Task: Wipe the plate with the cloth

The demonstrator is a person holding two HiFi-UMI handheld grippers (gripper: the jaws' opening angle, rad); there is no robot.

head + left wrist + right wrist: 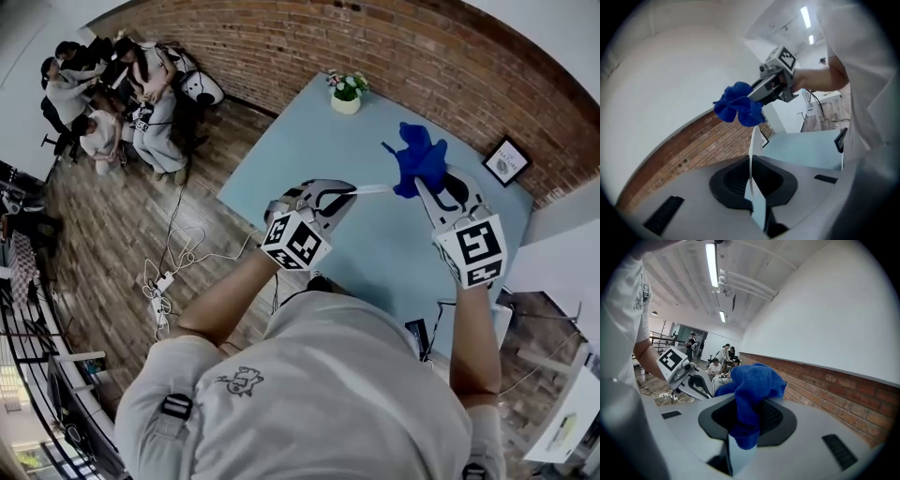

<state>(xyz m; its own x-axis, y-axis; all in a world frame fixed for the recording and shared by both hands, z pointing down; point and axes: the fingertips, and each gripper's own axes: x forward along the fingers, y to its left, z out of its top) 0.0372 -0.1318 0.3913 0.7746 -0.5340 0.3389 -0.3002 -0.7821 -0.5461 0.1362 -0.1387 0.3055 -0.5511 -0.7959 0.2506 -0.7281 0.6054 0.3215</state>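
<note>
Left gripper jaws tight on plate rim, right gripper jaws on cloth, both above table.

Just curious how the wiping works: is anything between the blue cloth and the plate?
Nothing visible: the blue cloth in the right gripper hangs right by the rim of the plate held in the left gripper.

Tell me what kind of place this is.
Probably a shared loft-style office or lab, not a home: an exposed brick wall, a group of seated people across the wood floor, loose cables trailing on it, and strip lights on an open ceiling.
</note>
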